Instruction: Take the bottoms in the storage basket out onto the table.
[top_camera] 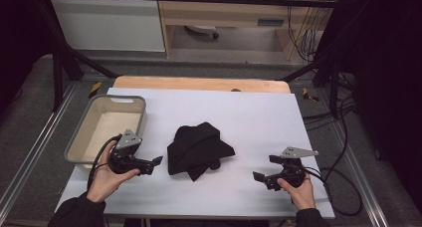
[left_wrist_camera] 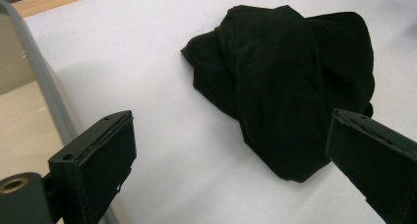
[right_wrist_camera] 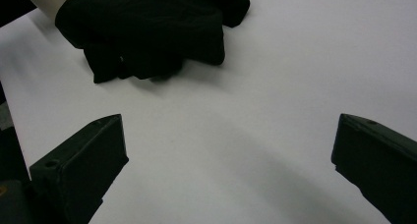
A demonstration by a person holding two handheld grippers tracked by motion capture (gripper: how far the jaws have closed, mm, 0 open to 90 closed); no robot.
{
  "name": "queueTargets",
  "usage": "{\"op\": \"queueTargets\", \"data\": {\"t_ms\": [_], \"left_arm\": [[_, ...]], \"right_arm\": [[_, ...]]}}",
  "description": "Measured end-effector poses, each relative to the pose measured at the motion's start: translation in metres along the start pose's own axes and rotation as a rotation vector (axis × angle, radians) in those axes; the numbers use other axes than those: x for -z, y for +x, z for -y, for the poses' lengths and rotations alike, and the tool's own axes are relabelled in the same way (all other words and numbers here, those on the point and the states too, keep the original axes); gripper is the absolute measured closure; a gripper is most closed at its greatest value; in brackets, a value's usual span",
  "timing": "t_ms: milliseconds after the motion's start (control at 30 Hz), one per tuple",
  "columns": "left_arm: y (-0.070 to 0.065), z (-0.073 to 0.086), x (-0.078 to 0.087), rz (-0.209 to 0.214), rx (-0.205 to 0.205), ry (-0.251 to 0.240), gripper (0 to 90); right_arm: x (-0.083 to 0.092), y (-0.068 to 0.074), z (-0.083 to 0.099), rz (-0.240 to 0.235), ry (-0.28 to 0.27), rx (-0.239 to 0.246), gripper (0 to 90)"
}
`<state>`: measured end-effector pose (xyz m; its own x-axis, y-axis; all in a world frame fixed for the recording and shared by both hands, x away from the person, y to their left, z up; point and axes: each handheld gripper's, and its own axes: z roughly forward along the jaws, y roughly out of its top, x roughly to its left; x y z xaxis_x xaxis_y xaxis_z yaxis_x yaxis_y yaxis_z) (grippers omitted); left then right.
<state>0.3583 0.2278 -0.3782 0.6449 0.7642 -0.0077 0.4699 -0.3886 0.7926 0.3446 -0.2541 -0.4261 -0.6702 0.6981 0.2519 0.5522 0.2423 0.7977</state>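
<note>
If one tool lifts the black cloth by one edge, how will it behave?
The black cloth lies crumpled in soft folds, so it will probably hang limp and unfold. It looks thin, likely light. Pushed across the white table, it would probably bunch rather than slide whole.

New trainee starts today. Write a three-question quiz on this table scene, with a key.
1. True or false: the left gripper grips the black cloth.
2. Which gripper is nearer the grey bin: (a) left, (b) right?
3. Fill in: both grippers' jaws stand ____.

Key: 1 false, it is apart from the cloth; 2 (a); 3 open.
</note>
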Motion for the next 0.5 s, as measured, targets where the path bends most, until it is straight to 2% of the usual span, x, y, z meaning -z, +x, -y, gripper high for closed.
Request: {"op": "queueTargets", "data": {"t_ms": [200,500], "left_arm": [[0.008,0.006,0.007,-0.001,0.01,-0.008,4.5],[0.019,0.012,0.017,-0.029,0.025,-0.02,4.3]], "right_arm": [[0.0,0.0,0.0,0.001,0.0,0.0,0.7],[0.0,0.0,0.0,0.002,0.001,-0.001,0.7]]}}
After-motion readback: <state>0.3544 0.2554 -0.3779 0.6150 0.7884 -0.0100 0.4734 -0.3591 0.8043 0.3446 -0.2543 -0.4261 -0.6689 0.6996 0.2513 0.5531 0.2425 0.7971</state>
